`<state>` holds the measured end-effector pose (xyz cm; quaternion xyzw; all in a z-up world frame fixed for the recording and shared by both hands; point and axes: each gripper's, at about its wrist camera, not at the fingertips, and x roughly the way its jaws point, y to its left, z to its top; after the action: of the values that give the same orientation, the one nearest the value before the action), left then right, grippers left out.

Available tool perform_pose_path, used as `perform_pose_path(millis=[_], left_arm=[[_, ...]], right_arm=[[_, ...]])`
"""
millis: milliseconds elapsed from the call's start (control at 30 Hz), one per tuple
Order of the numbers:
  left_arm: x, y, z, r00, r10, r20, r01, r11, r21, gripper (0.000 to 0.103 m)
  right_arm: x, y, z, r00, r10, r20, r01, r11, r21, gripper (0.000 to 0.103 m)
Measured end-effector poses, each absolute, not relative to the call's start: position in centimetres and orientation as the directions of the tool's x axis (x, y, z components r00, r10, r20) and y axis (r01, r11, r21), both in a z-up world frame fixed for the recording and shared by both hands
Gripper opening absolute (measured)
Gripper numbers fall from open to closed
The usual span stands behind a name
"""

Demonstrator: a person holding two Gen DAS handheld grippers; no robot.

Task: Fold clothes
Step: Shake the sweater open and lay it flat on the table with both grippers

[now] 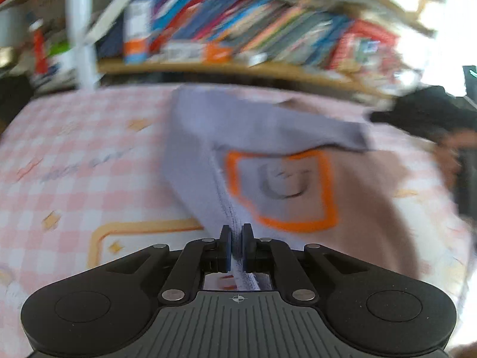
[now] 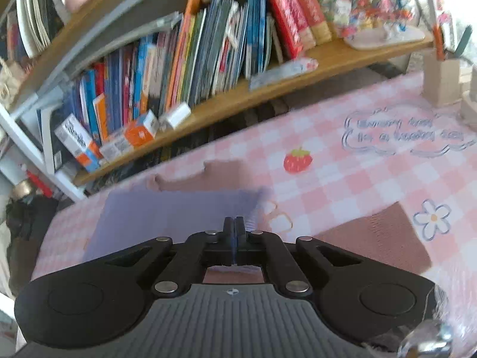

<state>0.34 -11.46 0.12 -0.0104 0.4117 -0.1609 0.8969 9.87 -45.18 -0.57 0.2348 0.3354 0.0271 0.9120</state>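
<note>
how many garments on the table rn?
2. A lilac-grey knit garment lies across the pink checked tablecloth, its edge pinched in the left gripper. A brown garment with an orange square print lies partly under it. More may be hidden.

The left wrist view is smeared by motion: the books (image 1: 238, 15) on the shelf beyond the left gripper (image 1: 237, 244) are streaks, their titles unreadable. The grey print inside the orange square (image 1: 283, 191) on the garment (image 1: 208, 137) ahead of that gripper is too blurred to tell. To its right a dark shape (image 1: 432, 113) runs off the frame's edge. Beyond the right gripper (image 2: 234, 238), the outlined lettering (image 2: 402, 132) on the checked cloth (image 2: 357, 179) cannot be read.
</note>
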Motion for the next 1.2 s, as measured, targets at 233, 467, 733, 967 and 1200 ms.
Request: perform_pose_path(millis=[233, 467, 733, 967, 1200], left_arm=[[0.0, -9.8, -0.2, 0.611, -0.326, -0.721, 0.316, 0.936, -0.156, 0.013], [-1.1, -3.7, 0.8, 0.702, -0.313, -0.640, 0.239, 0.950, -0.202, 0.015], [-4.0, 3.6, 0.9, 0.739, -0.243, -0.628, 0.125, 0.966, -0.227, 0.015], [-4.5, 8.3, 0.7, 0.749, -0.204, -0.630, 0.060, 0.968, -0.242, 0.015], [-2.5, 8.1, 0.4, 0.744, -0.223, -0.630, 0.101, 0.969, -0.224, 0.015]], right_arm=[[8.6, -41.3, 6.5, 0.836, 0.313, -0.450, -0.036, 0.851, 0.524, 0.001], [9.6, -29.7, 10.6, 0.772, 0.514, -0.373, -0.239, 0.779, 0.579, 0.001], [11.5, -12.5, 14.6, 0.667, 0.687, -0.290, -0.477, 0.692, 0.541, 0.001], [12.3, -2.9, 14.4, 0.591, 0.728, -0.348, -0.548, 0.679, 0.489, 0.002], [11.8, -5.5, 10.7, 0.593, 0.660, -0.462, -0.515, 0.751, 0.412, 0.042]])
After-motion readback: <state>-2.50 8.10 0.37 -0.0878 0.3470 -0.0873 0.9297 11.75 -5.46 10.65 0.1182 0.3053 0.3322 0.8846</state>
